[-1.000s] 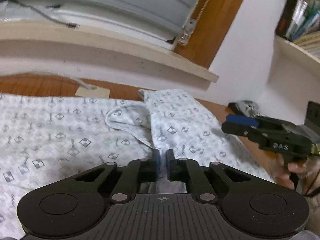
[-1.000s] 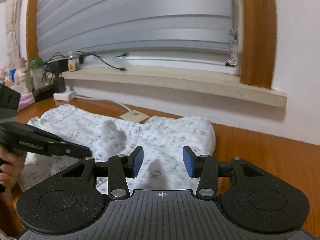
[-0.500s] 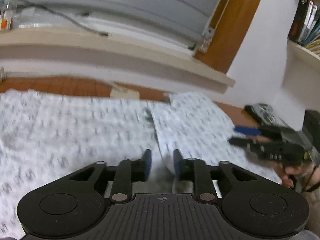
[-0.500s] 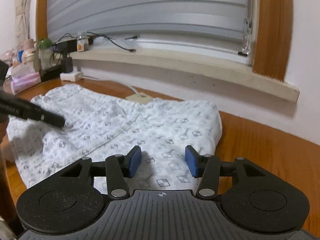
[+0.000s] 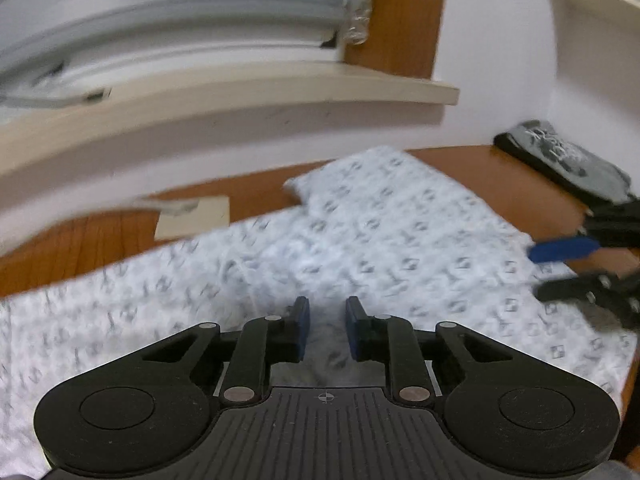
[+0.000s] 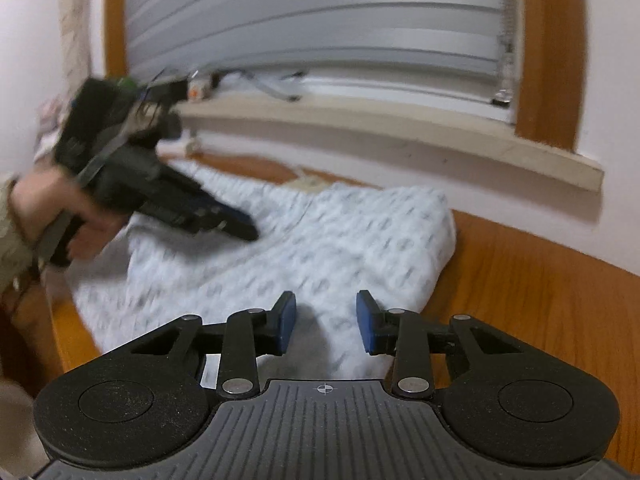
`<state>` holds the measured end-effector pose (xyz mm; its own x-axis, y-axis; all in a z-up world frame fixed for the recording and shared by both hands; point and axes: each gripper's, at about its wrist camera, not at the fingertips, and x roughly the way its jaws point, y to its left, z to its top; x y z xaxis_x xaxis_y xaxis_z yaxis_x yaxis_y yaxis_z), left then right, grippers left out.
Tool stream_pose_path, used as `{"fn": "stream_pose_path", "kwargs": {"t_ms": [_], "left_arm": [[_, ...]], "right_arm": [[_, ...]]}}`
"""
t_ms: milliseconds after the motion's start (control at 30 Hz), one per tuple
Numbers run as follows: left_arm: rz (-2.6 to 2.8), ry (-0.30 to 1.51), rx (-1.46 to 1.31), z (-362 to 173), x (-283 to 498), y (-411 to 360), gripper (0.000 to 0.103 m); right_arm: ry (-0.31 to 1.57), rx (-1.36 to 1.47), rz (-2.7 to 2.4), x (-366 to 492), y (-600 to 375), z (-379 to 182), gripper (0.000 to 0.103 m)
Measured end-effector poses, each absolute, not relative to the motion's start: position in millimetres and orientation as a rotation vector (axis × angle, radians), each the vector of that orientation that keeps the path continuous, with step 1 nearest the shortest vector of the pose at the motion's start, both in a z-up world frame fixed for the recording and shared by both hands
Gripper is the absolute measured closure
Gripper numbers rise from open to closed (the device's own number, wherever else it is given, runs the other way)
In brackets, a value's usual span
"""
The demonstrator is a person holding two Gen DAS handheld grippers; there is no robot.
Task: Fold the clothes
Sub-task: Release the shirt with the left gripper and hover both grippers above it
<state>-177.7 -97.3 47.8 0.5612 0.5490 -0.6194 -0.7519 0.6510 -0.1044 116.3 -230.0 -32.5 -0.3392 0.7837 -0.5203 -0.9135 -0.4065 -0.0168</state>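
Observation:
A white garment with a small grey pattern (image 5: 360, 240) lies spread flat on the wooden table; it also shows in the right wrist view (image 6: 340, 240). My left gripper (image 5: 326, 326) is open and empty, just above the cloth near its front middle. My right gripper (image 6: 326, 320) is open and empty over the garment's front right edge. The left gripper also shows in the right wrist view (image 6: 236, 226), low over the cloth at the left. The right gripper shows at the right of the left wrist view (image 5: 560, 268), jaws apart.
A window sill (image 6: 400, 132) and wall run behind the table. A pale card (image 5: 194, 218) with a cable lies behind the garment. A dark folded garment (image 5: 560, 160) lies at the far right. Bare wooden table (image 6: 540, 280) lies right of the cloth.
My left gripper has opened, letting go of the cloth it pinched, and swung right. The raised fold now lies flat. My right gripper has stayed open and moved nearer the cloth's front edge.

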Motion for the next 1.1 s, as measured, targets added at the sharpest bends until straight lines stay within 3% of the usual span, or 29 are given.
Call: {"fn": "stream_pose_path", "kwargs": {"t_ms": [167, 433, 700, 1100], "left_arm": [[0.781, 0.546, -0.404, 42, -188, -97, 0.080], [0.783, 0.562, -0.367, 44, -184, -94, 0.080], [0.738, 0.537, -0.363, 40, -190, -92, 0.081], [0.683, 0.539, -0.321, 40, -178, -84, 0.082]], "right_arm": [[0.231, -0.637, 1.926, 109, -240, -48, 0.069], [0.325, -0.511, 1.907, 90, -239, -30, 0.069], [0.336, -0.543, 1.881, 56, -261, -59, 0.069], [0.342, -0.537, 1.746, 166, -270, -51, 0.069]]}}
